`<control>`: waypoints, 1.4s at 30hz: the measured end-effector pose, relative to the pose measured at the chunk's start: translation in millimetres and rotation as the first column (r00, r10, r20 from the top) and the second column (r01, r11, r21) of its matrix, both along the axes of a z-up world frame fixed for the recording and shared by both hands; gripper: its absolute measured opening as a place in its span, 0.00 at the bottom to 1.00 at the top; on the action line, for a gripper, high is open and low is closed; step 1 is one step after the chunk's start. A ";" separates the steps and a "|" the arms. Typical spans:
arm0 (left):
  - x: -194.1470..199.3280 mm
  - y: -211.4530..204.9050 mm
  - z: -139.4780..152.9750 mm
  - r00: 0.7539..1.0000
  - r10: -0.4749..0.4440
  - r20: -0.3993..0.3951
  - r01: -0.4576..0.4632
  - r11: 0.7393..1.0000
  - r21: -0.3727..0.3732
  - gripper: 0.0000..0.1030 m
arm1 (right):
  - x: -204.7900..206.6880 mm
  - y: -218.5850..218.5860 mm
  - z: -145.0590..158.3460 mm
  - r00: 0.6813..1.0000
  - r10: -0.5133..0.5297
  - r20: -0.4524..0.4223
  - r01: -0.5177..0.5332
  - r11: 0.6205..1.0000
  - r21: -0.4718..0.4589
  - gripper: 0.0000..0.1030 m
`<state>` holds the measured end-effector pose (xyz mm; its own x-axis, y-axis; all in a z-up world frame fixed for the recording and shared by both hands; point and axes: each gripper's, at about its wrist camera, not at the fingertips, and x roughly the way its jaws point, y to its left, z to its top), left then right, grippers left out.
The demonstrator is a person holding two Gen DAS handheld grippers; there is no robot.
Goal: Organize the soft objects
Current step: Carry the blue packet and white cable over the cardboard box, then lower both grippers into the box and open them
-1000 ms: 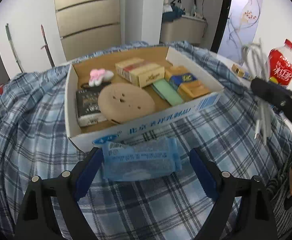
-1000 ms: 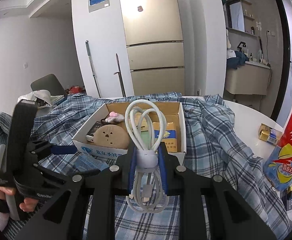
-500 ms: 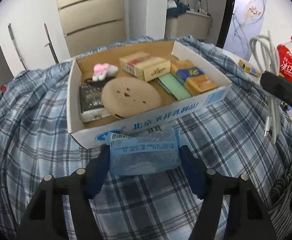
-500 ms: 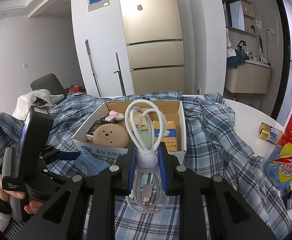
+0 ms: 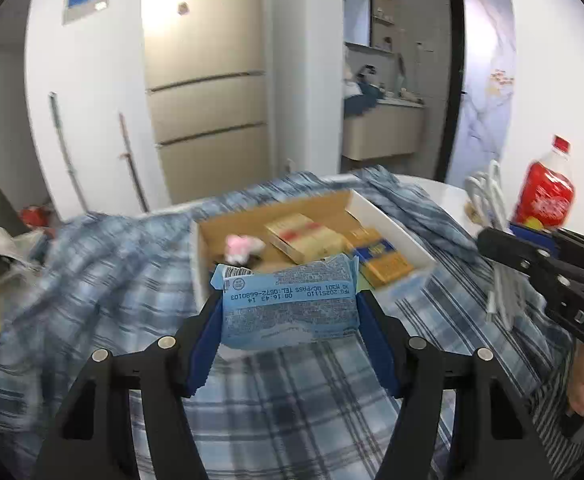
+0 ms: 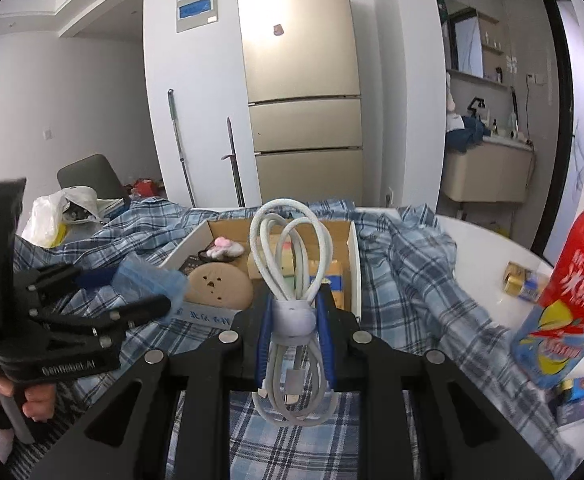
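Left gripper (image 5: 290, 312) clamped on pack (image 5: 288, 304), fingers (image 5: 208, 328) pressing its short ends so the soft wrap stays flat, raised clear of cloth (image 5: 292, 400) with box (image 5: 388, 220) at 12 o'clock, probably bound there. Right gripper (image 6: 294, 320) pinching cable (image 6: 290, 276) at its strap, loops upright, box at 12 o'clock too, bottle (image 6: 572, 292) at 3 o'clock

blue packet (image 5: 290, 306): soft, crinkled plastic pack with a printed date line, lying flat and level, pinched at both short ends between the left tongs (image 5: 288, 320), lifted above the plaid cloth in front of the cardboard box.
white cable (image 6: 291, 280): coiled in loops, bound by a white strap, upright, clamped between the right tongs (image 6: 292, 328).
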<state>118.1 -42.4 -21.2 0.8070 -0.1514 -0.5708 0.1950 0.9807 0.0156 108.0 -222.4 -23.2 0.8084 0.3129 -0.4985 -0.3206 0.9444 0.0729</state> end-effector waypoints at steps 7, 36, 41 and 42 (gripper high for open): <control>16.3 5.0 44.1 0.998 0.053 0.035 -0.052 0.998 -0.025 0.65 | 22.3 5.8 39.3 1.000 0.004 0.002 -0.004 1.000 -0.012 0.19; 103.1 -2.3 -42.9 0.988 0.085 -0.127 -0.083 0.996 0.017 0.67 | 150.7 31.7 -61.3 0.945 -0.034 -0.325 0.009 0.997 -0.079 0.20; 95.1 7.4 -34.3 0.992 0.106 -0.075 -0.111 0.992 -0.061 0.87 | 148.2 32.4 -62.3 0.949 -0.047 -0.313 0.021 0.996 -0.085 0.62; 93.4 6.9 -31.6 0.993 0.107 -0.059 -0.110 0.993 -0.051 0.87 | 145.2 29.8 -59.3 0.954 -0.055 -0.294 0.034 0.997 -0.073 0.67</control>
<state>211.5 -35.5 -52.9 0.7872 -0.0966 -0.6090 0.0867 0.9952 -0.0457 253.2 -192.6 -82.5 0.6341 0.2382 -0.7356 -0.2517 0.9631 0.0949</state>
